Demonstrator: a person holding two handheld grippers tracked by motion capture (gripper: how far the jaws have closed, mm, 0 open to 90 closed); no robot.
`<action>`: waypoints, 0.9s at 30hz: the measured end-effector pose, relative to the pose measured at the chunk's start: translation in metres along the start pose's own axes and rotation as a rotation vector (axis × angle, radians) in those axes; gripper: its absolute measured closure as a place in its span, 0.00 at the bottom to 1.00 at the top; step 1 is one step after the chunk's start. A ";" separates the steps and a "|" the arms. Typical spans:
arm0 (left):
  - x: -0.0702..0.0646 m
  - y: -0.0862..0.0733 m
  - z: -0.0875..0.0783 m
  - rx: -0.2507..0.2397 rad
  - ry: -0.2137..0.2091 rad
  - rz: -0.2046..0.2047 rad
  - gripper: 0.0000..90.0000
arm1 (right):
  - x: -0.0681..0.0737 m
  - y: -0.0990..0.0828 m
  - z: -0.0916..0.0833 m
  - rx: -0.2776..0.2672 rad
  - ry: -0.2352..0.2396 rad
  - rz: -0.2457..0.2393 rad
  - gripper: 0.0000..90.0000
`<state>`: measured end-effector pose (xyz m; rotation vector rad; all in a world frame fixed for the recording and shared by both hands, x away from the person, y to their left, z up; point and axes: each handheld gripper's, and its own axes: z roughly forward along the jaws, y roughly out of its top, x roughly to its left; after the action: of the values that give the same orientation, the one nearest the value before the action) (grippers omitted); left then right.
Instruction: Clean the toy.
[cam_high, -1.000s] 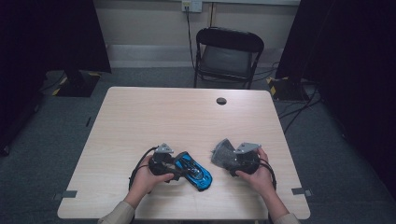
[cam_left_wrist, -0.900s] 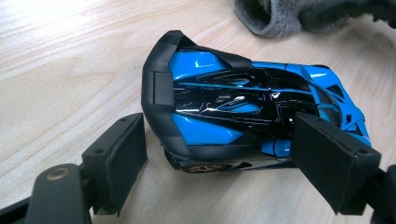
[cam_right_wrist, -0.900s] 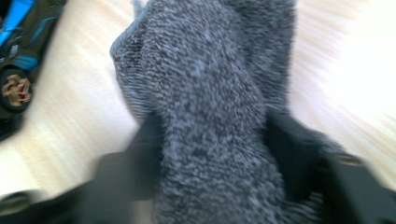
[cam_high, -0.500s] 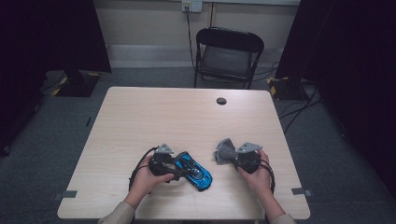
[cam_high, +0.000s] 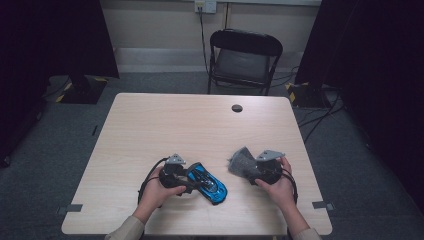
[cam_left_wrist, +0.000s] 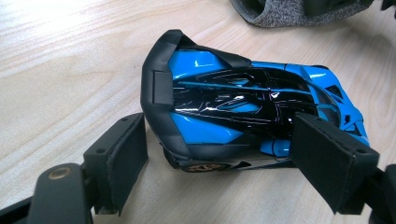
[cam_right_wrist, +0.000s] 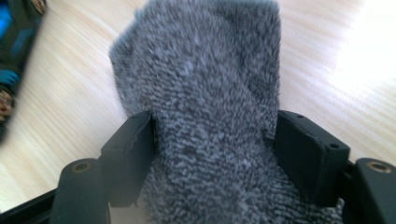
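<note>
blue and black toy car (cam_high: 209, 182) sitting on the table (cam_high: 150, 130) near its front edge, lying at a slant, and in the left gripper view it's right there (cam_left_wrist: 243, 105) between the jaws. the left gripper (cam_high: 187, 179) brackets it, one pad over the car's side, the other pad off its tail with a gap, so no firm squeeze there. just to its right, a grey fuzzy cloth (cam_high: 243, 162) bunched on the wood. the right gripper (cam_high: 250, 170) has its jaws wide, just been opening, and the cloth (cam_right_wrist: 205, 93) fills the space between both pads. a small dark disc (cam_high: 237, 108) far up the table.
</note>
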<state>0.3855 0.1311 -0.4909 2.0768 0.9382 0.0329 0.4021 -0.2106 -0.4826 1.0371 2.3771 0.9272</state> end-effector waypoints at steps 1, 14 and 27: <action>0.000 0.000 0.000 0.000 0.000 0.001 0.21 | 0.000 -0.002 0.002 0.003 0.002 -0.001 0.31; 0.000 -0.001 0.000 -0.004 0.001 -0.011 0.21 | -0.002 -0.014 -0.002 -0.020 -0.023 0.066 0.80; 0.000 0.001 0.000 0.003 0.003 0.001 0.21 | 0.000 -0.006 -0.014 -0.027 0.035 0.090 0.86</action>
<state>0.3858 0.1309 -0.4905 2.0804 0.9400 0.0355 0.3912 -0.2199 -0.4766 1.1345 2.3561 1.0143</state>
